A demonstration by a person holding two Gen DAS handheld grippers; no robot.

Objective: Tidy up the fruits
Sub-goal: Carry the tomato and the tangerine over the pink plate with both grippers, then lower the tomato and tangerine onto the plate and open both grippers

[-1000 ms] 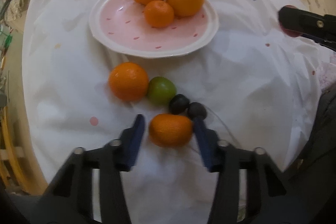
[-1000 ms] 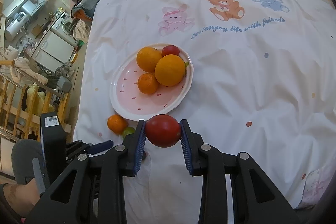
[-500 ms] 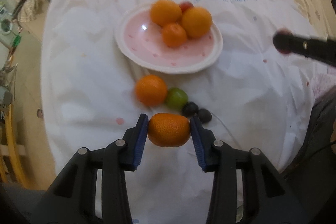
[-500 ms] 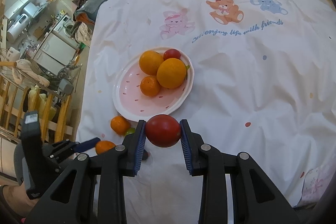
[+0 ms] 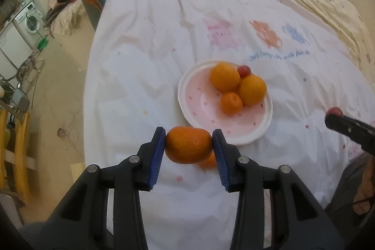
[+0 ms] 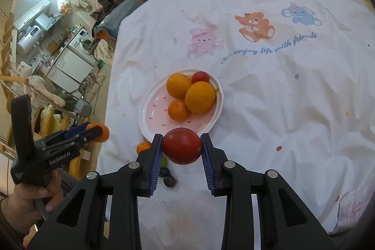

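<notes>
On my left gripper (image 5: 189,148) I see two matte black fingers, each built of paired struts with long triangular cut-outs. Ribbed blue pads (image 5: 156,157) line the inner faces. Round silver screws (image 5: 133,158) sit at the joints, two on each side, toward seven and five o'clock of the pads. My right gripper (image 6: 181,146) is the same build: black struts, blue ribbed pads, silver screws. In the right view, at nine o'clock, the left gripper shows side-on: a black pistol-shaped body with a tall black upright at its back, white lettering along its flank and small screws on its fingers. A hand (image 6: 30,200) wraps its handle.
</notes>
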